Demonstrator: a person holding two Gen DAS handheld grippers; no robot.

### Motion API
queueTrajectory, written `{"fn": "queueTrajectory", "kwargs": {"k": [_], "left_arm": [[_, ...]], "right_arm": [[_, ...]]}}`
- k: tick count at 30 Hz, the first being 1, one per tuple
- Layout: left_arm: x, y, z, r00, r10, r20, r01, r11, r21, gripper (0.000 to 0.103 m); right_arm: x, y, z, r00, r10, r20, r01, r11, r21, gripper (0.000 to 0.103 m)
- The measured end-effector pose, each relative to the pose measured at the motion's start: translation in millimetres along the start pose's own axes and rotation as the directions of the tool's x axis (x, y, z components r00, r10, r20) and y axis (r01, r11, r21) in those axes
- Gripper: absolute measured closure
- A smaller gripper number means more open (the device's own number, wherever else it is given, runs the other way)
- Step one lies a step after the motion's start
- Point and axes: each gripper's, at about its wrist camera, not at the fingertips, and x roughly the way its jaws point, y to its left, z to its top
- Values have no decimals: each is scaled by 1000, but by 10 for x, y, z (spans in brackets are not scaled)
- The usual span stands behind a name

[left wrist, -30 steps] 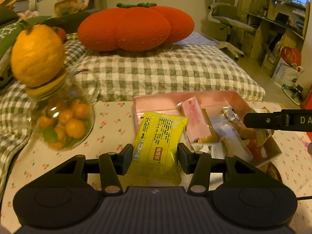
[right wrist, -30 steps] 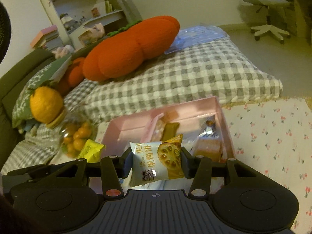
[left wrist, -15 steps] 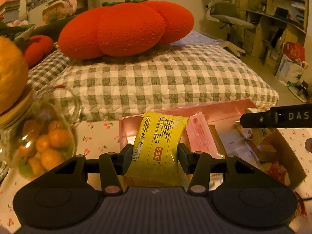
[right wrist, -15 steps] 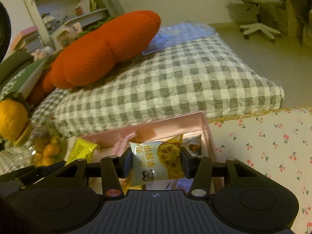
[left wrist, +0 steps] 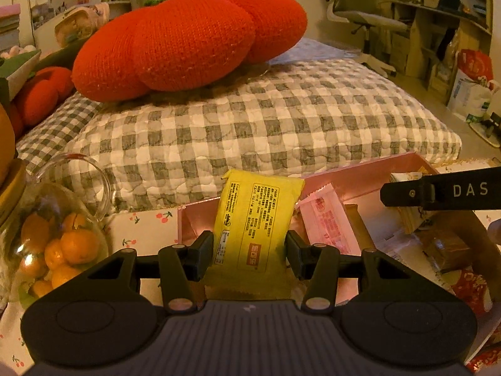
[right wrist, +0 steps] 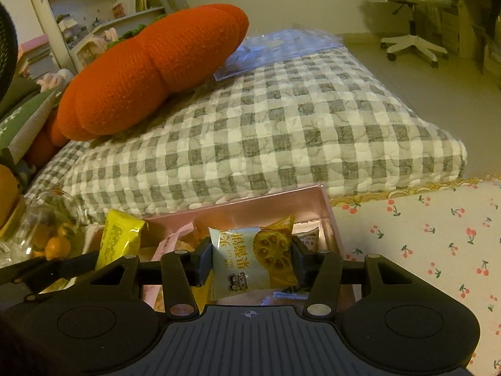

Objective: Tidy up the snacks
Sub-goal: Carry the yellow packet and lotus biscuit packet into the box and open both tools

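Note:
My left gripper [left wrist: 249,252] is shut on a yellow snack packet [left wrist: 253,219] and holds it above the left end of the pink box [left wrist: 350,177]. My right gripper [right wrist: 252,260] is shut on a white-and-yellow jam biscuit packet [right wrist: 250,260], held over the pink box [right wrist: 263,200]. The box holds a pink packet [left wrist: 325,219] and several other wrapped snacks. The yellow packet [right wrist: 120,238] also shows in the right wrist view, and the right gripper's finger [left wrist: 438,191] crosses the left wrist view.
A glass jar of small oranges [left wrist: 53,244] stands left of the box on the cherry-print tablecloth [right wrist: 432,241]. Behind lies a grey checked cushion [left wrist: 250,125] with a big red knitted pillow [left wrist: 188,40]. An office chair [right wrist: 407,6] stands far right.
Both grippers have moved forward and lower toward the box with their packets still held. The jar has slid toward the left edge of the left wrist view.

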Motion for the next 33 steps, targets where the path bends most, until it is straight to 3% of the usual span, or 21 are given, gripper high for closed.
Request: {"fn": "queueTrajectory", "kwargs": {"k": [3,5,10,26,33], "left_arm": [[-15,6,5,1000,-1,4,1,1000,8,48],[-19,3,12,1000,1,7,-1,1000,7,36],[-36,8,36,1000,-14,2,14,1000,-3,30],[-556,-74,42,1000,-10,16,10,1000,-12,9],[-837,-150,-35,1000,-10,20,11,1000,-11,5]], "right_arm": [[-3,15,-1,1000,6,-10,-6,1000,-10,40],[-21,29,2,1000,7,-13,-7,1000,-16,34],[-125,40,31,1000,1,-7,-1,1000,-7,23],[-801,146,41,1000,-6,23,6,1000,-25,17],[-1141,233,-59,1000,8,20,-7,999,-46,16]]}}
